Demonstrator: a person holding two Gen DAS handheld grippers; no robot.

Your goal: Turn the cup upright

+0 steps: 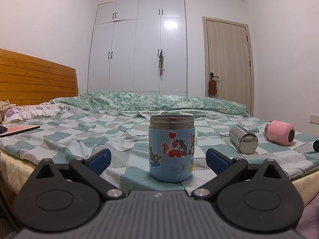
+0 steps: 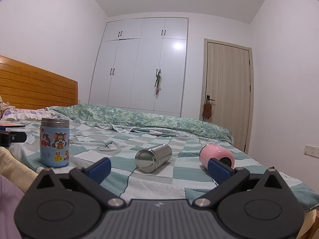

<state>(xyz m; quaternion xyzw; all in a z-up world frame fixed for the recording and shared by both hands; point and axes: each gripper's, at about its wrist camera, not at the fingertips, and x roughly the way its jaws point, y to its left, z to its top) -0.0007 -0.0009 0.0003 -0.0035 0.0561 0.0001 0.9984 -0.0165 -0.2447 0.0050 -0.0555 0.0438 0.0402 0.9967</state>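
My left gripper (image 1: 157,159): jaws wide apart, holding nothing. Blue cartoon cup (image 1: 171,148): upright on the checked bedspread (image 1: 79,131), straight ahead between the fingers, untouched. My right gripper (image 2: 159,167): jaws wide apart, holding nothing. Steel cup (image 2: 153,158): on its side, straight ahead. Pink cup (image 2: 216,156): on its side, behind my right fingertip. Wardrobe (image 2: 143,63): far wall.
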